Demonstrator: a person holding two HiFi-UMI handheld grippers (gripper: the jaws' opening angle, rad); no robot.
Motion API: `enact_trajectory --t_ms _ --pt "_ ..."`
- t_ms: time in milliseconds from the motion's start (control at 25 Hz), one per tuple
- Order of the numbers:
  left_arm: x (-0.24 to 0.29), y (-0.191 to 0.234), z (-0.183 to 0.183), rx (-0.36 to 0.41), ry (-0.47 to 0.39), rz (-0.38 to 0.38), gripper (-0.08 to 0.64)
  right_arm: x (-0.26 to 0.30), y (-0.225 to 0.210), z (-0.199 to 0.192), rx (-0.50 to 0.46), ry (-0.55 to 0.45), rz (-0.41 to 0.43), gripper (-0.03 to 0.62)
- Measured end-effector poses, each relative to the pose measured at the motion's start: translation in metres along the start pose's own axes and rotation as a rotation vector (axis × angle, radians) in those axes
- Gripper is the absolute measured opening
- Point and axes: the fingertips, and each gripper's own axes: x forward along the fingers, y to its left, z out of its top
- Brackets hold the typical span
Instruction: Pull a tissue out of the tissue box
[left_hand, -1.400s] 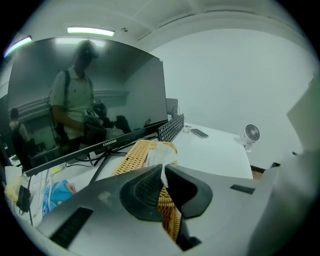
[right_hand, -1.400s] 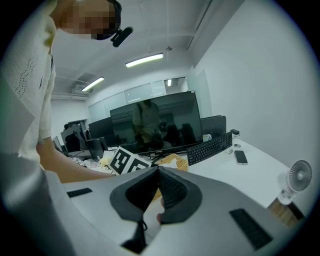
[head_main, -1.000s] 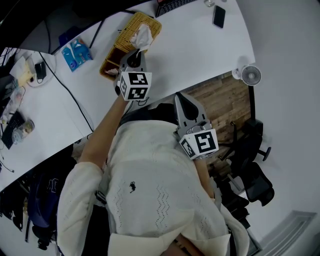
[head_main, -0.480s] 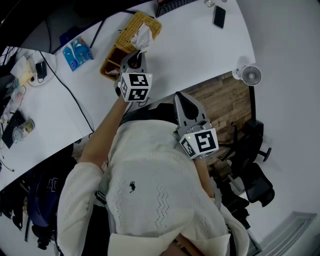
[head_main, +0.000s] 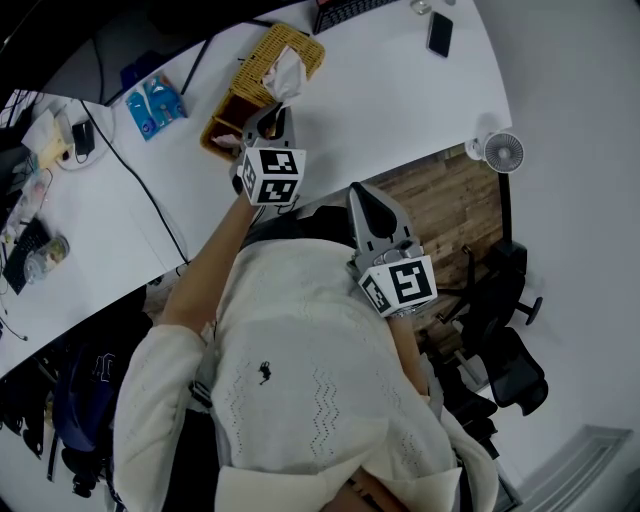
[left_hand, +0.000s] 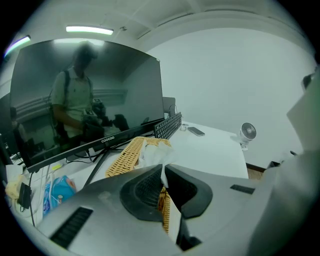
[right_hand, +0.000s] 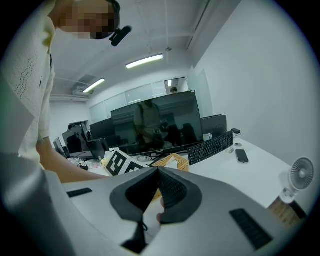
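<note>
A woven wicker tissue box (head_main: 250, 88) lies on the white desk (head_main: 380, 95), with a white tissue (head_main: 287, 70) standing up out of its top. My left gripper (head_main: 272, 112) reaches over the near end of the box, its jaws closed at the foot of the tissue. In the left gripper view the tissue (left_hand: 150, 152) runs down into the meeting tips of the left gripper (left_hand: 163, 168), with the box (left_hand: 127, 155) behind. My right gripper (head_main: 360, 192) hangs shut and empty by the person's chest, off the desk edge. The right gripper view shows the right gripper (right_hand: 159, 171) closed.
A large monitor (left_hand: 85, 95) and a keyboard (left_hand: 167, 125) stand behind the box. A phone (head_main: 437, 32) lies at the far right and a small fan (head_main: 500, 150) sits at the desk's corner. Blue packets (head_main: 155, 105) and a black cable lie left; an office chair (head_main: 505, 345) is right.
The left gripper has drifted slightly back toward the person, still at the tissue. The right gripper has not moved.
</note>
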Motion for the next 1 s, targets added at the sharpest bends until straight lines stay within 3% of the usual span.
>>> enact_trajectory --t_ms 1000 --pt "-0.003 -0.011 -0.003 0.008 0.005 -0.011 0.015 -0.003 -0.004 -0.003 -0.001 0.0 0.003 0.002"
